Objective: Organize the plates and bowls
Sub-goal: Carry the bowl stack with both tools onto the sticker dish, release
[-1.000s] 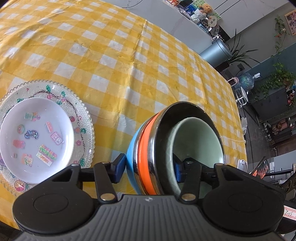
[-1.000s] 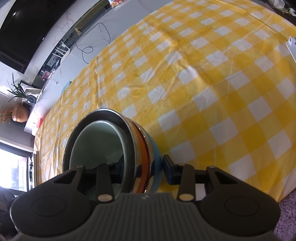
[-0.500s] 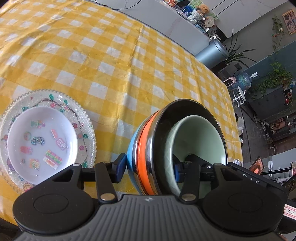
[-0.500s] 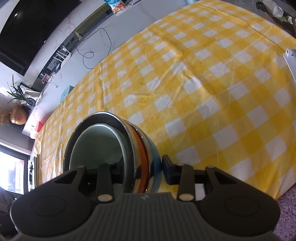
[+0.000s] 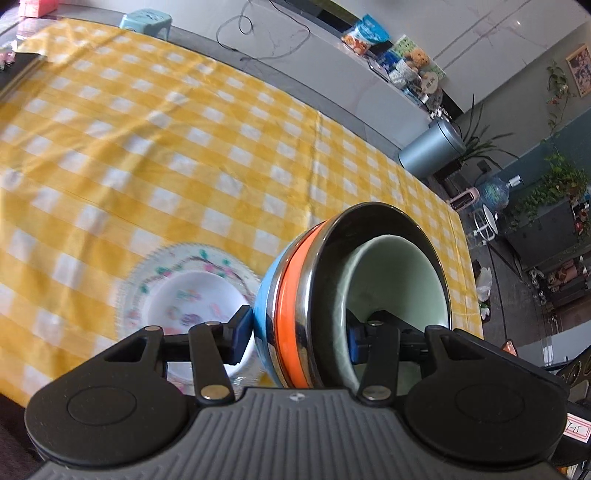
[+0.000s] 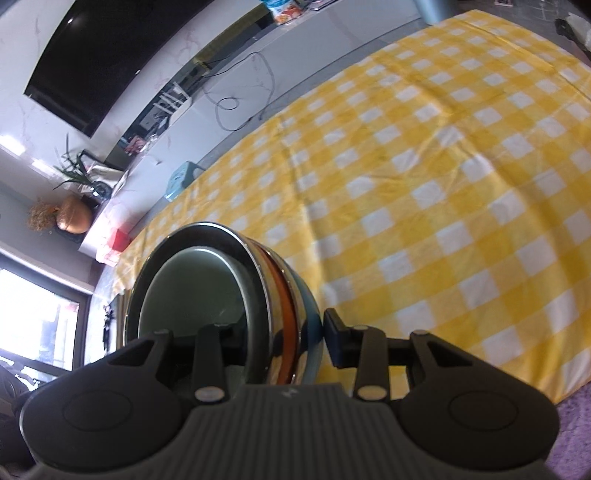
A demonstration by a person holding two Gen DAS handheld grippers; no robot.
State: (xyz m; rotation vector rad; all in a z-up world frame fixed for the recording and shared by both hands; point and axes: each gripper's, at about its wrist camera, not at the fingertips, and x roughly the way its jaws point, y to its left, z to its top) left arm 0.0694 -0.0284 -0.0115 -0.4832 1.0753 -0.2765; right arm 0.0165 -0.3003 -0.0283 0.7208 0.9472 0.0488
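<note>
A nested stack of bowls (image 5: 291,295), blue outside, then orange, steel and pale green inside, hangs tilted above the table. My left gripper (image 5: 299,339) is shut on one side of its rim, with one finger on the blue wall and the other inside the green bowl. My right gripper (image 6: 286,339) is shut on the opposite side of the bowl stack (image 6: 192,288) in the same way. On the table below lies a patterned glass plate (image 5: 147,266). A white plate with stickers (image 5: 184,295) rests on it, just left of the stack and partly behind my left finger.
A yellow checked tablecloth (image 5: 184,147) covers the table, whose far edge meets a grey counter with snack bags (image 5: 365,35) and cables. A blue stool (image 5: 146,22) and a grey bin (image 5: 432,147) stand beyond it. A purple rug (image 6: 576,424) lies off the near edge.
Both grippers have risen with the bowl stack still clamped between them. The table has dropped away, and the plates now sit nearer the stack in the left wrist view.
</note>
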